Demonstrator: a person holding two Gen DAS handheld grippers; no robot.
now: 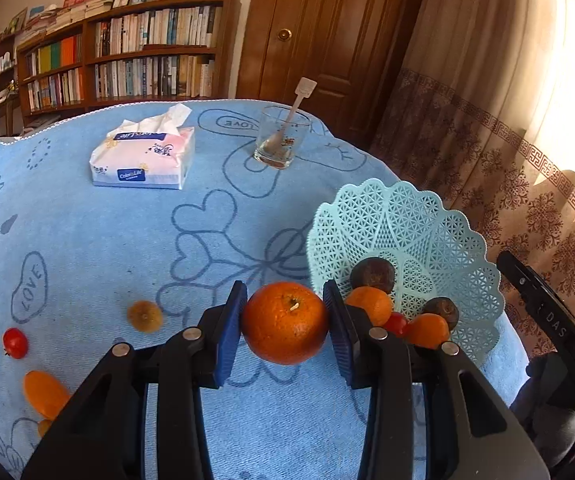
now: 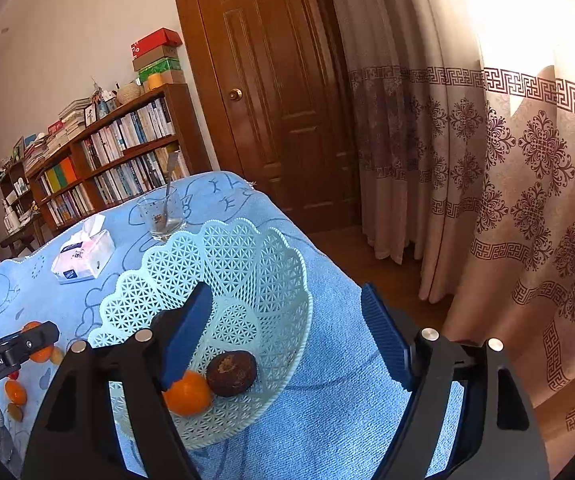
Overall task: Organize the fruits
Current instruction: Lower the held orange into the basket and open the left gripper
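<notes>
My left gripper (image 1: 285, 304) is shut on a large orange (image 1: 285, 322), held above the blue cloth just left of the pale green lattice basket (image 1: 407, 216). The basket holds two dark round fruits (image 1: 372, 274), two small oranges (image 1: 369, 304) and a red tomato (image 1: 396, 323). Loose on the cloth lie a yellowish fruit (image 1: 145, 316), a red tomato (image 1: 15, 343) and an orange kumquat (image 1: 45, 394). My right gripper (image 2: 287, 300) stands open and holds nothing, its left finger over the basket (image 2: 255, 264), above a small orange (image 2: 187, 394) and a dark fruit (image 2: 231, 374).
A tissue pack (image 1: 143, 156) and a glass with a spoon (image 1: 281, 140) stand at the back of the table. The basket sits near the table's right edge; beyond it hang patterned curtains (image 2: 487, 200). A wooden door and bookshelves lie behind.
</notes>
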